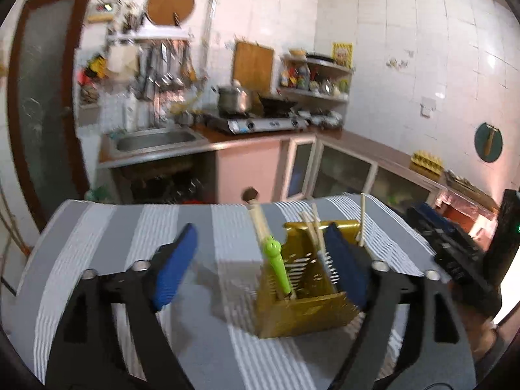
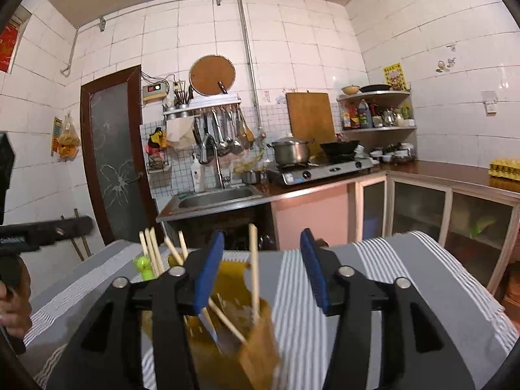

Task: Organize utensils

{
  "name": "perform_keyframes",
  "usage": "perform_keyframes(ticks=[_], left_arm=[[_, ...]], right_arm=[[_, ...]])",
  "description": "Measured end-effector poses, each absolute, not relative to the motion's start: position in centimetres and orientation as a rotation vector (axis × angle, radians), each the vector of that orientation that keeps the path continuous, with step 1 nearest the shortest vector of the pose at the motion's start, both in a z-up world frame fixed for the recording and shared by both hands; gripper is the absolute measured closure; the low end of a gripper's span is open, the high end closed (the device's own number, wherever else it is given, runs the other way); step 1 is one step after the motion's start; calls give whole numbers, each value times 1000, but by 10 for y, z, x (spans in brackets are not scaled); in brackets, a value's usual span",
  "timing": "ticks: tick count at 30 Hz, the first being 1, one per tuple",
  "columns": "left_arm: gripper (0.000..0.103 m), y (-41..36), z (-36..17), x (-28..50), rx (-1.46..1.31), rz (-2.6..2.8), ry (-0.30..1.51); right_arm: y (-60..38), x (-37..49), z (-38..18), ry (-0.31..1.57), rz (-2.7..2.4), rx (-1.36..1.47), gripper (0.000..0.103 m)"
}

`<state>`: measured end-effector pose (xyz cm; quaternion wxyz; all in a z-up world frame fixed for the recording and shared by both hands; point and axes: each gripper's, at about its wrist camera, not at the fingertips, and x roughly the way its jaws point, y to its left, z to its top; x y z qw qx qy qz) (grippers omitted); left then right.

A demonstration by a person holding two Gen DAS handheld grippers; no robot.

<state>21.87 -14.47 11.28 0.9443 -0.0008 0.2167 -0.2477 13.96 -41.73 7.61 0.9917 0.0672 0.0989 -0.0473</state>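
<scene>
A gold slotted utensil holder stands on the striped tablecloth. It holds a green-handled tool, a wooden spoon and several chopsticks. My left gripper is open and empty above the table, its right finger in front of the holder's right part. In the right wrist view, my right gripper is open and empty just above the holder, with chopsticks standing up between its fingers. The right gripper's body shows at the right edge of the left wrist view.
Beyond the table are a sink, a gas stove with a pot and wok, corner shelves with bottles and a counter with an egg tray. A dark glass door is at the left.
</scene>
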Motion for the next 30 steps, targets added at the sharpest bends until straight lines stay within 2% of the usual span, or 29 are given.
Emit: perform_keyframes(ticks=[3, 5, 12, 19, 30], left_arm=[[12, -119, 93, 183, -1, -438, 387], [6, -108, 79, 163, 1, -405, 369], [5, -72, 19, 71, 46, -248, 266], [5, -67, -3, 29, 28, -225, 250], [5, -74, -9, 18, 24, -213, 206]], right_arm=[[-422, 100, 68, 230, -118, 129, 37], [-423, 72, 58, 256, -132, 136, 34], [-392, -13, 15, 311, -196, 80, 20], [-358, -55, -4, 303, -184, 9, 17], [-354, -71, -17, 235, -213, -8, 17]])
